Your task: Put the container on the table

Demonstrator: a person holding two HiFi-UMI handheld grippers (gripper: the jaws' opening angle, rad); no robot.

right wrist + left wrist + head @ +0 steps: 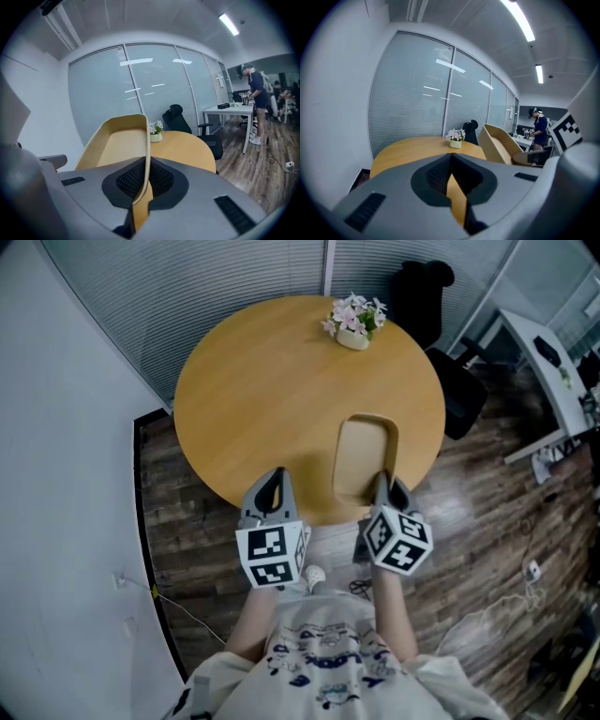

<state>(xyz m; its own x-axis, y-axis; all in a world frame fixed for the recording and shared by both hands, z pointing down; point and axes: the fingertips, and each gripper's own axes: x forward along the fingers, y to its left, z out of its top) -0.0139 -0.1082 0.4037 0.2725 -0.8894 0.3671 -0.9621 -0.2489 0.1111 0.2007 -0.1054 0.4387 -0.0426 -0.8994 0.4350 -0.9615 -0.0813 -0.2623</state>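
Right gripper [143, 187] pinches the container [364, 457] rim — over the table [272, 381] edge.

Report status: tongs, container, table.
Left tongs shut, empty. Right tongs shut on container rim, container tilted over table near edge. Flower pot at far edge, clear of the spot.

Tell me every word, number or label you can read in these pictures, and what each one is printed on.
There are no readable words or numbers.
Left cube and right cube: black-and-white square patterns, not letters.
Shirt: blue print, too blurred to read.
Container and flower pot: no label shows.
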